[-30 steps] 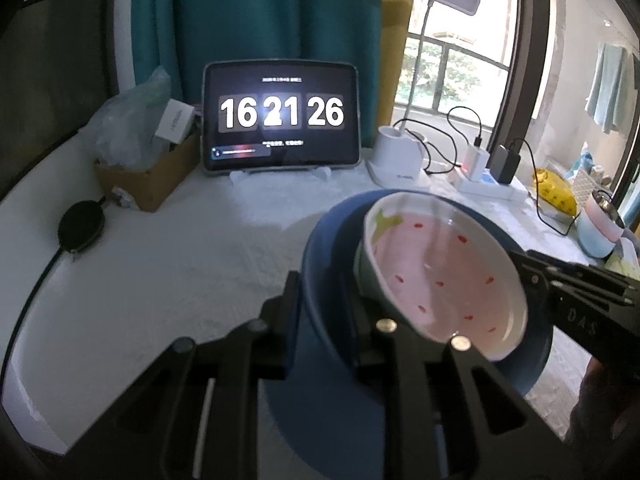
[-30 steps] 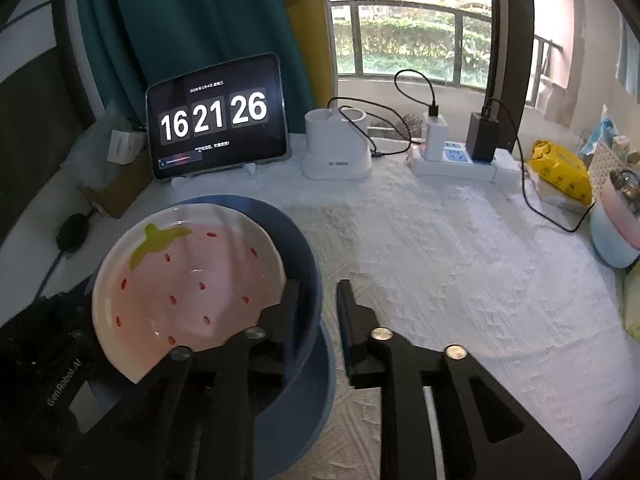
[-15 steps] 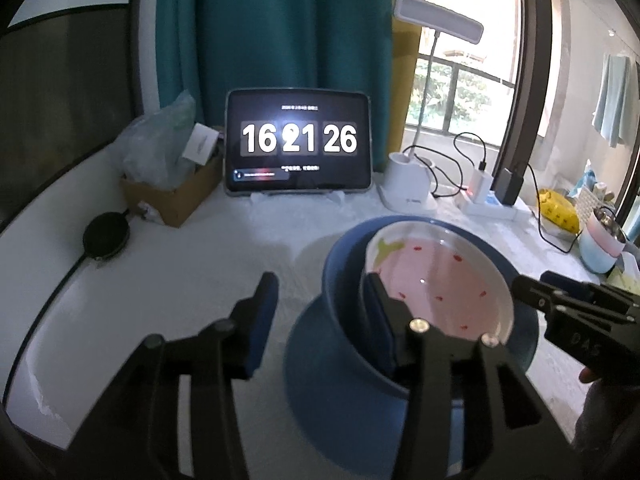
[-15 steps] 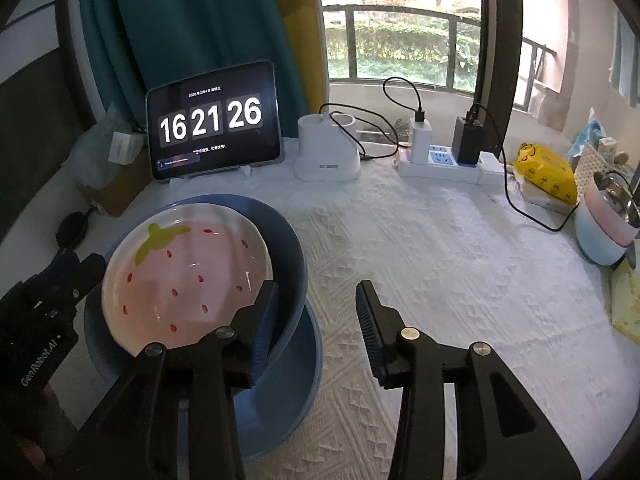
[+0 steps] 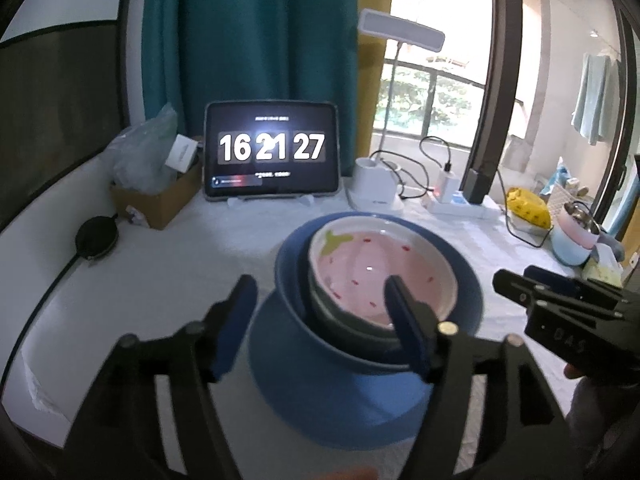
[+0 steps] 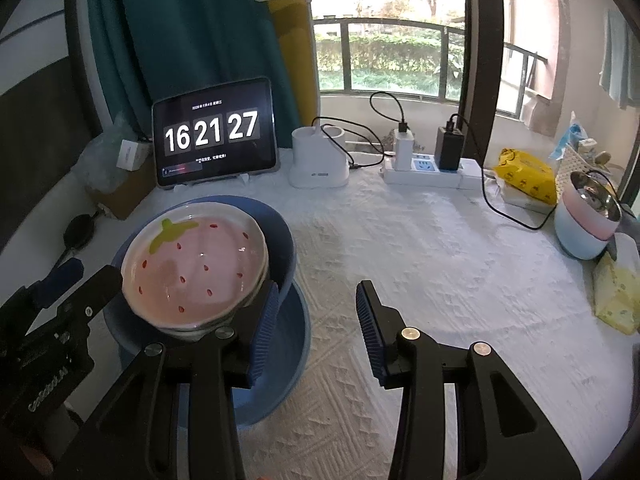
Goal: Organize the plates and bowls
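A pink strawberry-pattern bowl (image 5: 380, 268) sits nested in a blue bowl (image 5: 292, 280), which stands on a blue plate (image 5: 320, 408) on the white tablecloth. The same stack shows in the right wrist view: pink bowl (image 6: 196, 264), blue bowl (image 6: 280, 236), blue plate (image 6: 292, 344). My left gripper (image 5: 320, 316) is open and empty, its fingers straddling the near rim of the stack. My right gripper (image 6: 316, 324) is open and empty, just right of the stack, and also shows in the left wrist view (image 5: 552, 300).
A tablet clock (image 5: 272, 152) stands at the back, with a cardboard box (image 5: 156, 196) to its left and a lamp base (image 6: 318, 160) and power strip (image 6: 428, 168) to its right. A pink and blue container (image 6: 588, 220) and yellow packets (image 6: 524, 172) lie at the right.
Both grippers have opened, let go of the bowls and drawn back. The pink bowl, tilted before, now sits level in the blue bowl.
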`<state>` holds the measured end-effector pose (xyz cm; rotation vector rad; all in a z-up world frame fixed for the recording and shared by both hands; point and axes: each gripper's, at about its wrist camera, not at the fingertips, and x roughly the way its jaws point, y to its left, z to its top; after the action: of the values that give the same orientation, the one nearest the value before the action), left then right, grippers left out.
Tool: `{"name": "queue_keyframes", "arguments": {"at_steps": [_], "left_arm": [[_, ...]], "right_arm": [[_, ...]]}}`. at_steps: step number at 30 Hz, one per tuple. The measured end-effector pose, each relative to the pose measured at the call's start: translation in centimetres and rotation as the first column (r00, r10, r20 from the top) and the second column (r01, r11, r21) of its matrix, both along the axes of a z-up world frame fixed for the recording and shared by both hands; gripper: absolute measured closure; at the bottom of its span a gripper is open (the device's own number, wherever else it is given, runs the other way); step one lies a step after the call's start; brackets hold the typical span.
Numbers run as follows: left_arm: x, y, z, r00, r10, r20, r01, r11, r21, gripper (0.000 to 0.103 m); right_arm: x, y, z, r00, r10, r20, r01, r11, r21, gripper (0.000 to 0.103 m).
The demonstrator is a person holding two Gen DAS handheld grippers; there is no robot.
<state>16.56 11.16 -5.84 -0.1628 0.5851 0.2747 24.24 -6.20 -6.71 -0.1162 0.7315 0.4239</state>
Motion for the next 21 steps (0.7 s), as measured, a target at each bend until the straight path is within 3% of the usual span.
{"name": "queue_keyframes", "arguments": {"at_steps": [8,21], "left_arm": [[-1.2,-2.1,0.8,0.999,-0.048,0.015,0.047,0.999,0.019,0.015],[-4.2,-5.8,2.4,0.991,-0.113,0.077,0.11,0.993,0.042,0.009]], "right_arm": [[-1.8,-2.0,0.9,0.999,-0.025,0.03,0.024,1.0,0.013,0.06],[-5.4,-6.8,2.3,0.989,-0.108,0.097,0.107,0.994,0.019,0.06]]}}
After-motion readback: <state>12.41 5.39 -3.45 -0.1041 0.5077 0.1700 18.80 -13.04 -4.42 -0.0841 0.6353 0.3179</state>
